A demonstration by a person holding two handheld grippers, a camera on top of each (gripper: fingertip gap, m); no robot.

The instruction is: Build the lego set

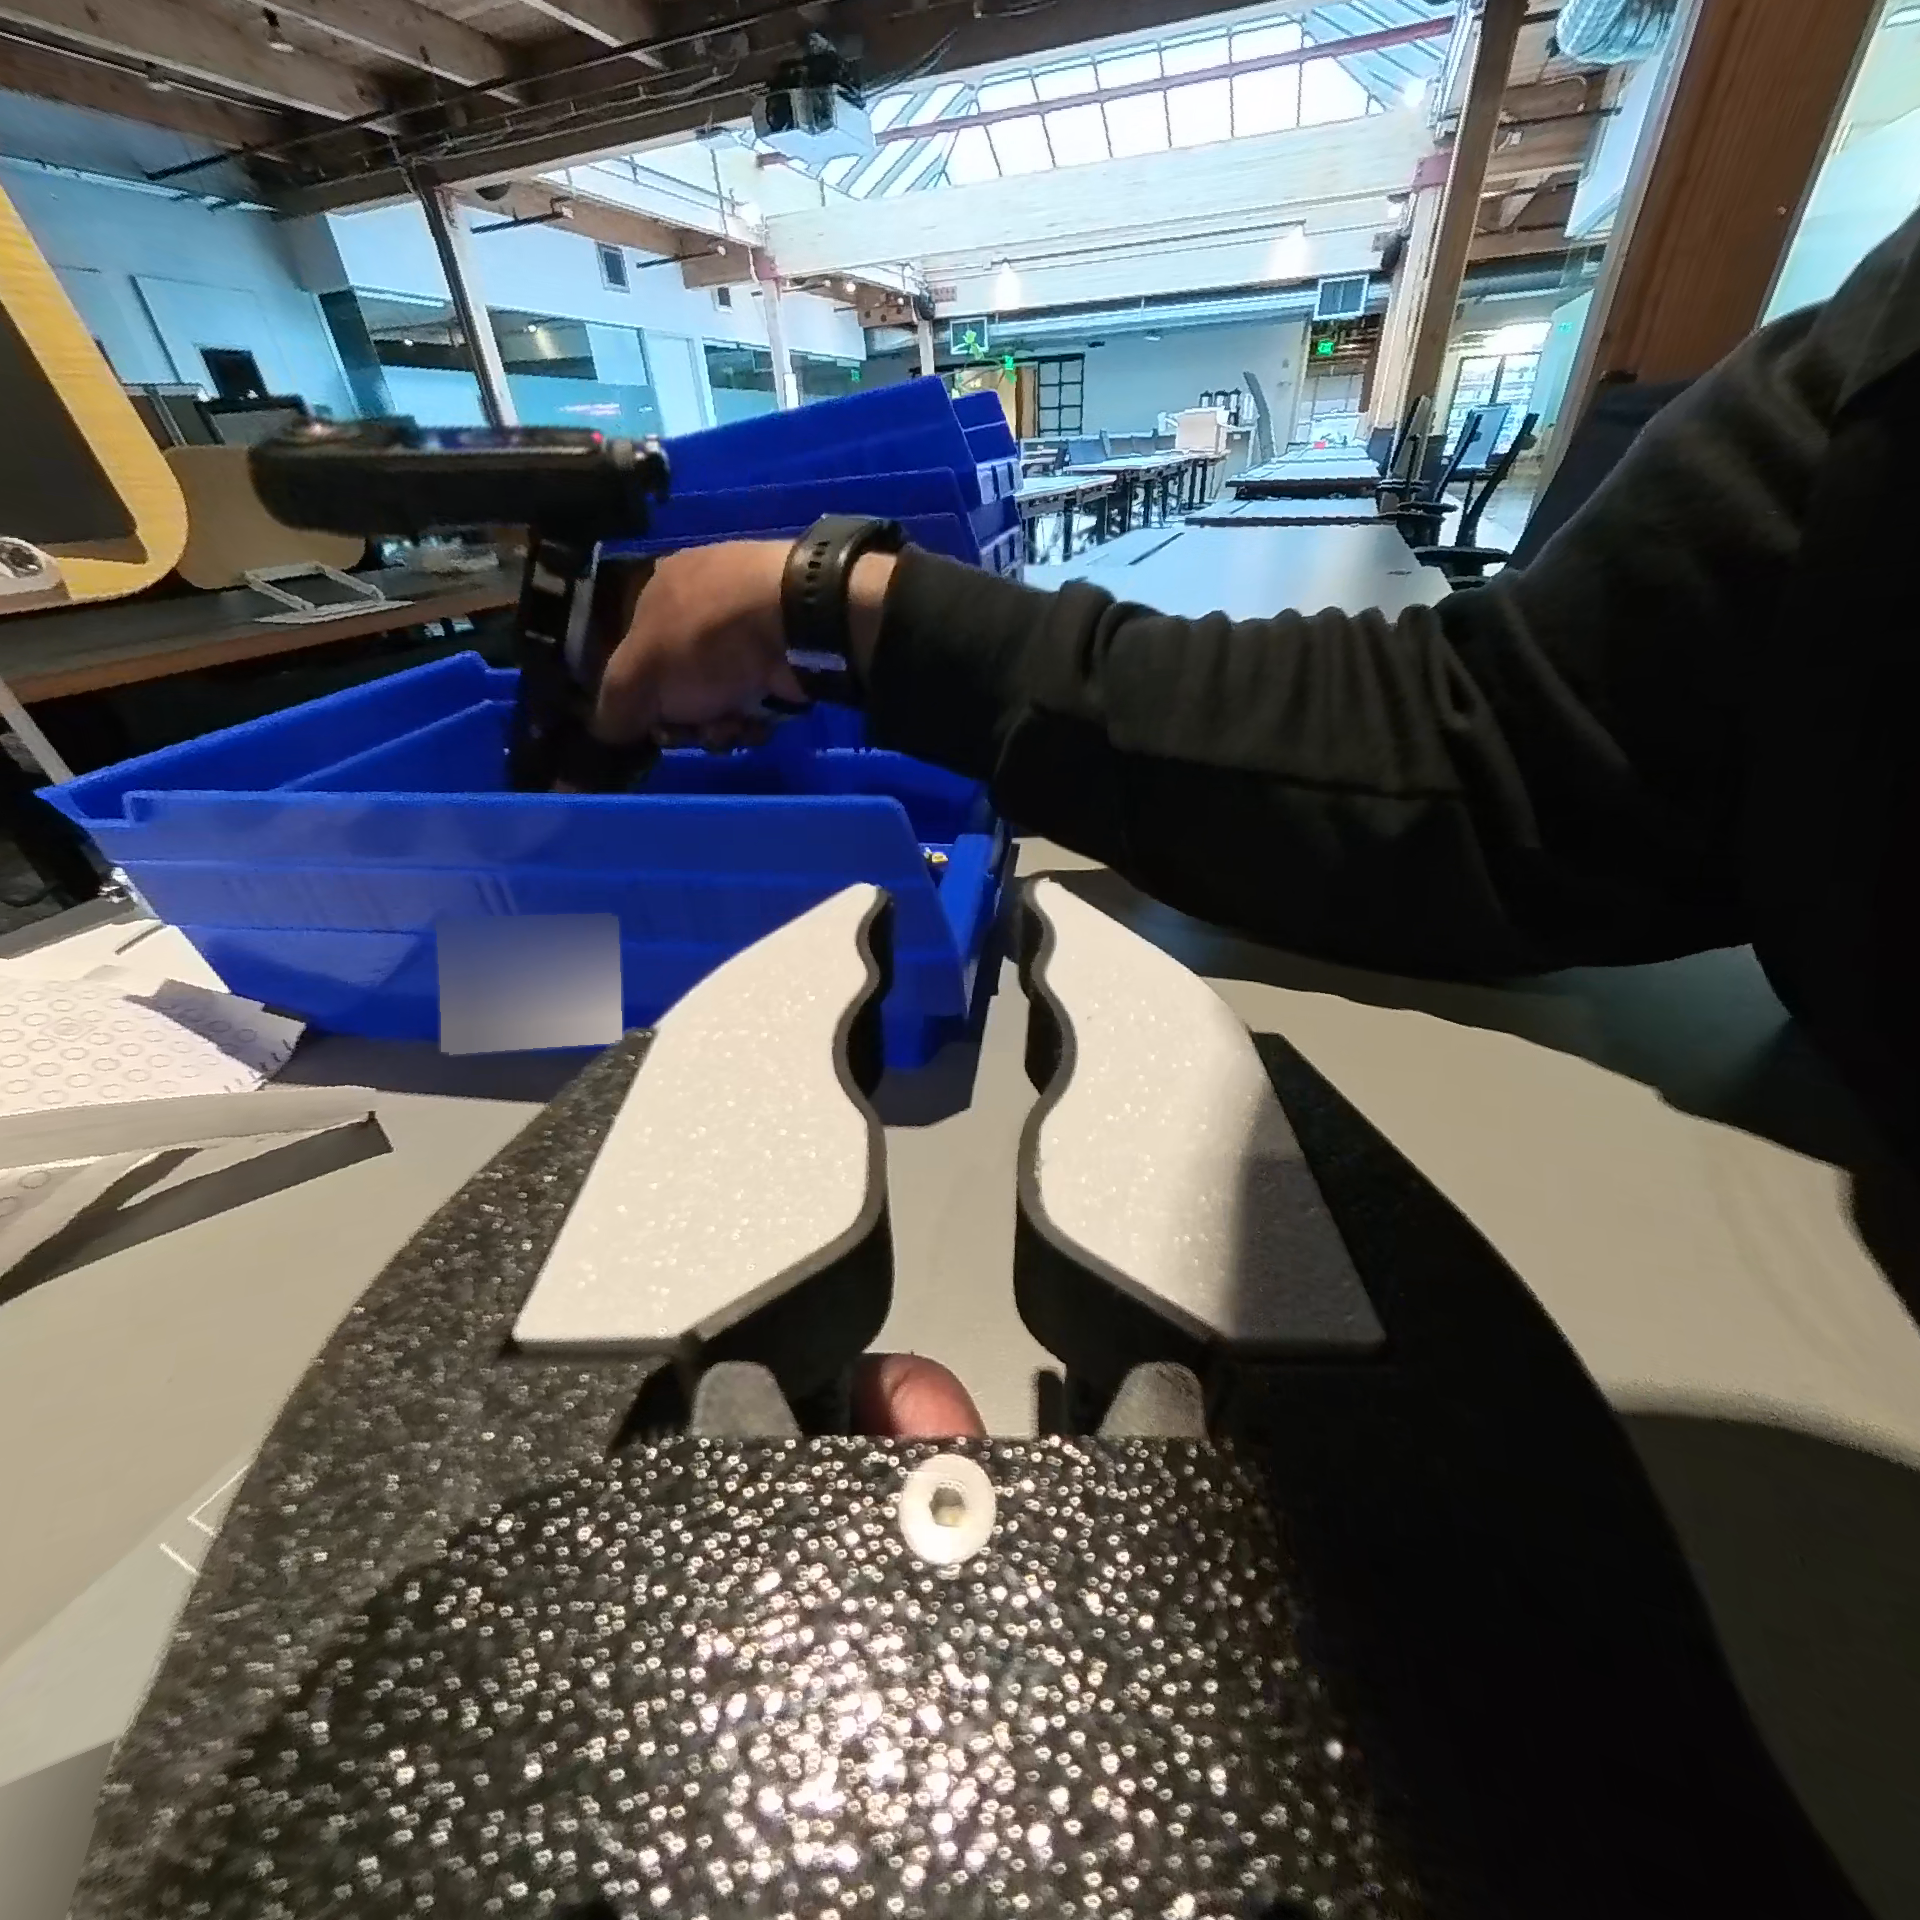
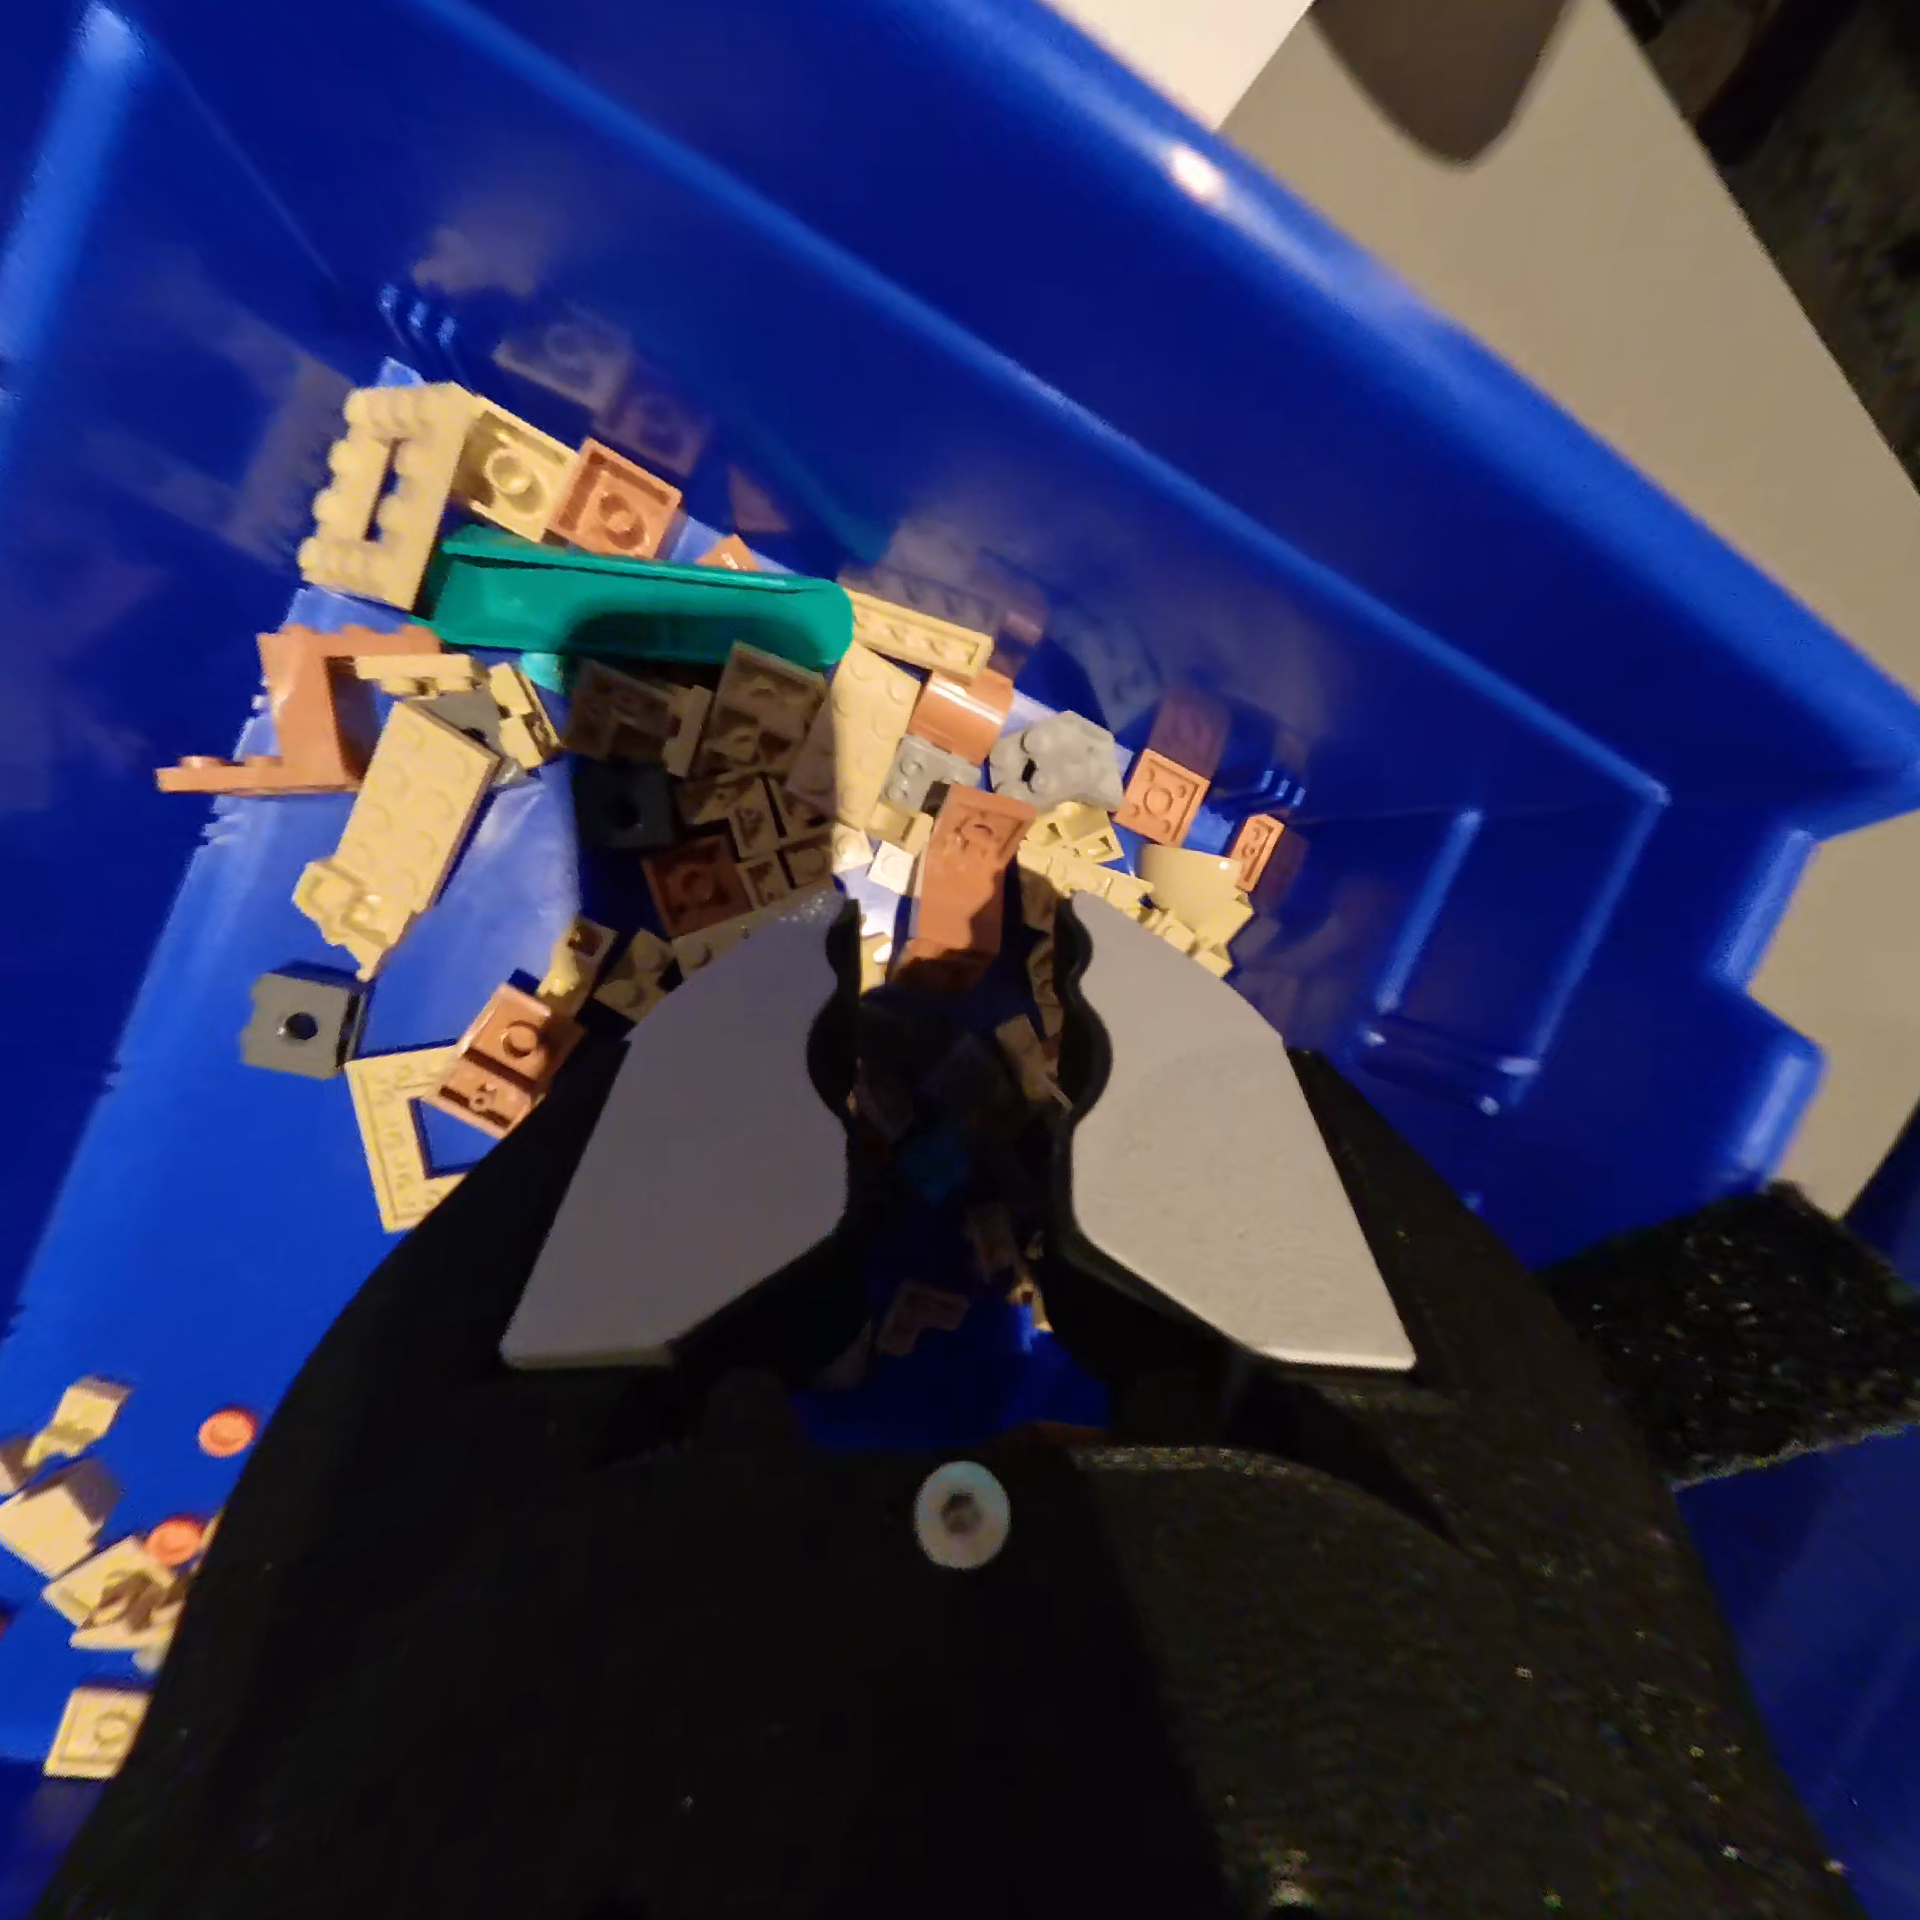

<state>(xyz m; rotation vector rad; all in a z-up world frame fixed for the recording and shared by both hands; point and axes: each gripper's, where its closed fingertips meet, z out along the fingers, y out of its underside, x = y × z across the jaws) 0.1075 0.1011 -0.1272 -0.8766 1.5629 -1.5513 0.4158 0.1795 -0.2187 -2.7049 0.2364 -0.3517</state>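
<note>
Right gripper (image 2: 951, 920) (agape) among bricks (image 2: 416, 800)

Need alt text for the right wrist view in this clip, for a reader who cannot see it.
The right gripper, fingers apart, reaches down into a blue bin over a heap of loose lego pieces, mostly tan and brown, with a brown piece between its fingertips. A teal tool lies on the heap.
</note>
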